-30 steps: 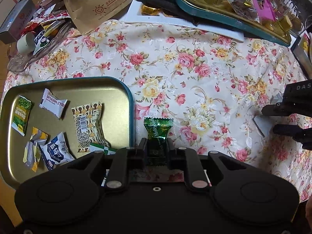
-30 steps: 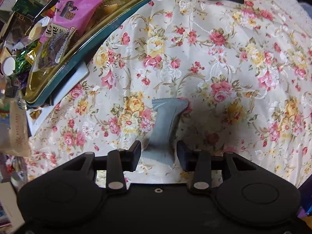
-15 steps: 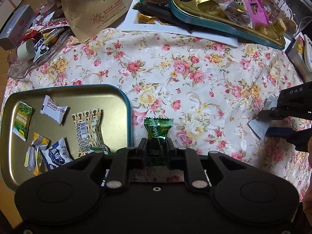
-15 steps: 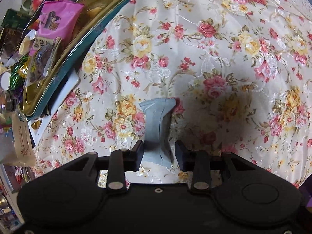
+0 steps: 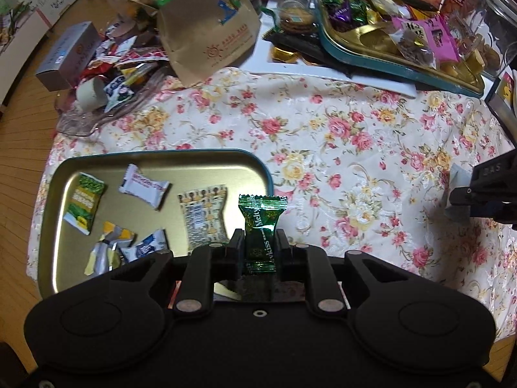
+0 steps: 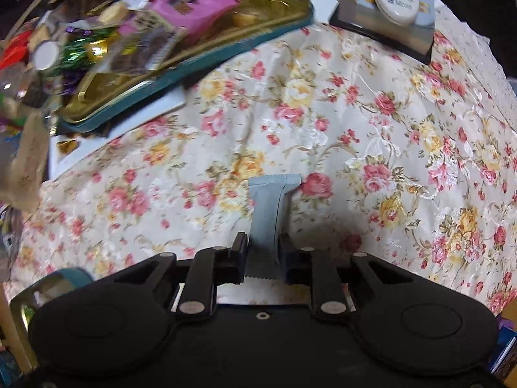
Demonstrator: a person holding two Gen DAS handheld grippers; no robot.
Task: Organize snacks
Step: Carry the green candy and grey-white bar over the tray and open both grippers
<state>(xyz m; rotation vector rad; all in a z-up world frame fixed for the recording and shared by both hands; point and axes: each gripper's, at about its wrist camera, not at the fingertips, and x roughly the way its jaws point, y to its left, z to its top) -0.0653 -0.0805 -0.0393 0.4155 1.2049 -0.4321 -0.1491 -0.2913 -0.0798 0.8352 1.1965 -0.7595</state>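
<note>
Left wrist view: floral tablecloth point(image 5: 339, 148) bordered by wooden floor point(image 5: 22, 103).

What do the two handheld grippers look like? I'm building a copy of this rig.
Both are matte black plastic. The left gripper and right gripper each have two rounded body lobes with a faint circle on each, two linkage bars with silver pivot pins, a small centre screw, and flat rectangular fingers. The left wrist view shows pale embossed lettering on the right gripper's side. No cables or sleeves show.

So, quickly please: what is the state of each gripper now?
Left gripper: closed on the green foil-wrapped candy.
Right gripper: closed on the flat grey snack packet.
</note>
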